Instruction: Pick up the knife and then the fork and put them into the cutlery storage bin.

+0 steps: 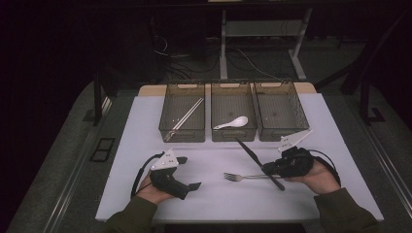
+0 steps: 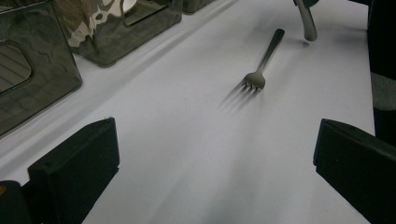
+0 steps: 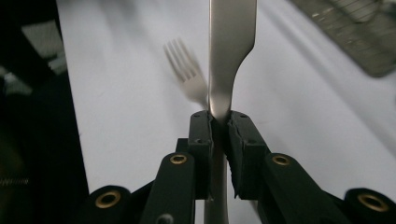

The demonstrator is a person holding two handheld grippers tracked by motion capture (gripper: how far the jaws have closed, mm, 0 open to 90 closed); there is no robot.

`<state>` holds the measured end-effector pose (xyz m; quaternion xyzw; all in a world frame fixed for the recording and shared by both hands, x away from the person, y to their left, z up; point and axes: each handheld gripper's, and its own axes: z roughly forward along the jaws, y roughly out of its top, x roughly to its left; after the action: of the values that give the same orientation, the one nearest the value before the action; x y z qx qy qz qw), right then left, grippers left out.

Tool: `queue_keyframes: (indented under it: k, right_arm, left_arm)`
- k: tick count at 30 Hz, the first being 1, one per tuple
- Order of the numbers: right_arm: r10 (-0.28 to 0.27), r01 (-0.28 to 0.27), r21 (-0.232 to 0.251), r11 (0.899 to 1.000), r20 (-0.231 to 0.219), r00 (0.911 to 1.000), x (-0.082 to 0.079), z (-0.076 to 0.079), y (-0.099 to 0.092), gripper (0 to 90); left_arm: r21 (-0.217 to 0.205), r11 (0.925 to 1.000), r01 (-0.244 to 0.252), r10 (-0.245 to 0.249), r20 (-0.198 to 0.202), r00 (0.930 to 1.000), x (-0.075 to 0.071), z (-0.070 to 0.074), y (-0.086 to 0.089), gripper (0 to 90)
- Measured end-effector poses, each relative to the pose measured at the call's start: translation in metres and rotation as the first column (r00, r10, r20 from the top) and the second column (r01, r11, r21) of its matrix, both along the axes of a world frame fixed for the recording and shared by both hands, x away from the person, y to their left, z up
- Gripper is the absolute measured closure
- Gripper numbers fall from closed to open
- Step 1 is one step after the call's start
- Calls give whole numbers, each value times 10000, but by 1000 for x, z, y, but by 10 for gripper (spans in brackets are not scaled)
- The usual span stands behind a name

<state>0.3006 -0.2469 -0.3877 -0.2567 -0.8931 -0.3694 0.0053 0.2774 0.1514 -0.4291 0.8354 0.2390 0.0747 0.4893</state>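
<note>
A metal knife (image 1: 250,153) is clamped by its handle in my right gripper (image 1: 268,170), lifted off the table with the blade slanting up and left toward the bins. In the right gripper view the pads (image 3: 201,135) press on the knife (image 3: 231,37) handle, and a blurred fork (image 3: 184,70) lies below. The fork (image 1: 243,176) lies flat on the white table, tines to the left, just under the knife. My left gripper (image 1: 190,172) rests at the front left with nothing between its jaws. From the left gripper view, its own gripper (image 2: 215,140) stands open toward the fork (image 2: 259,70).
Three dark mesh bins stand in a row at the back of the table. The left bin (image 1: 167,114) holds chopsticks (image 1: 187,116), the middle bin (image 1: 232,94) a white spoon (image 1: 233,123), and the right bin (image 1: 282,111) nothing I can see. Bare white table (image 1: 214,194) lies in front.
</note>
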Motion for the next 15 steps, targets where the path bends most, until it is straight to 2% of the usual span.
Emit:
queue_keyframes:
  k: [5,10,15]
  right_arm:
    - [-687,682,989,9928,17,9976,4,4,-16,800]
    - [-1366,1303,1776,9754,240,9903,7,11,-31,800]
    - [-1849,1723,2039,9637,442,9818,12,17,-40,800]
  left_arm:
    - [-12,10000,0,0,149,9999,1,0,1,0]
    - [53,10000,80,-81,194,9998,2,-2,1,0]
    - [73,9999,112,-113,137,9998,3,-3,-1,0]
